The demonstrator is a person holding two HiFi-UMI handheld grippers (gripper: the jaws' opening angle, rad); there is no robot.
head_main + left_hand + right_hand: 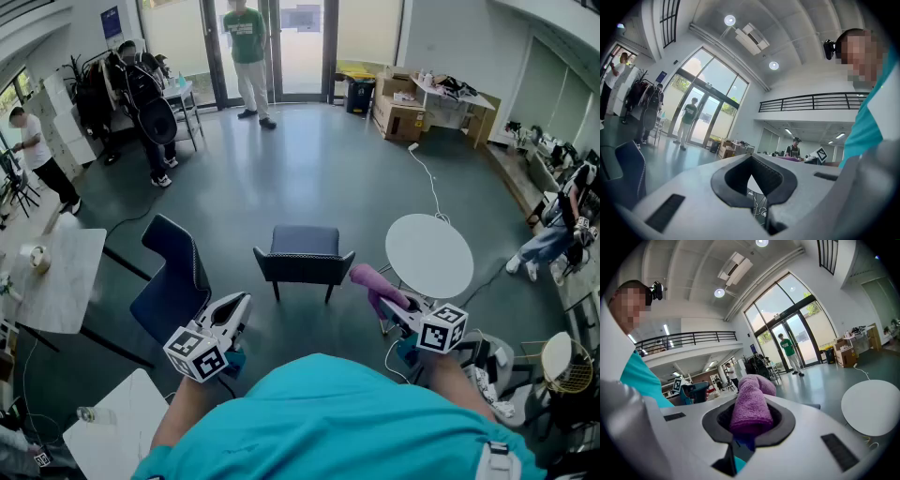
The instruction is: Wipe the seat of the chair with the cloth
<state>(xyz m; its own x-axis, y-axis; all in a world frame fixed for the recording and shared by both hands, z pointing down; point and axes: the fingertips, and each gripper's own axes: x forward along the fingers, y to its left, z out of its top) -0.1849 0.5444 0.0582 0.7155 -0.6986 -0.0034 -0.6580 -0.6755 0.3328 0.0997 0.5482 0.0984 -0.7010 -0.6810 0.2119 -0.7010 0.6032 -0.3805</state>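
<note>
The dark blue chair [303, 251] stands on the grey floor ahead of me, its seat bare and facing me. A rolled purple cloth [372, 282] sticks out of my right gripper [390, 306], which is held to the right of the chair and nearer to me. In the right gripper view the jaws are shut on the cloth [751, 405], which bulges up between the black pads [785, 423]. My left gripper [241, 304] hovers near the chair's front left, apart from it. Its jaws are shut with nothing between them [751, 163].
A second blue chair [174, 278] stands close at the left. A round white table [429, 255] is right of the chair, beside the right gripper. White tables [62, 277] line the left side. A cable [427, 178] runs across the floor. People stand at the back [248, 56] and left.
</note>
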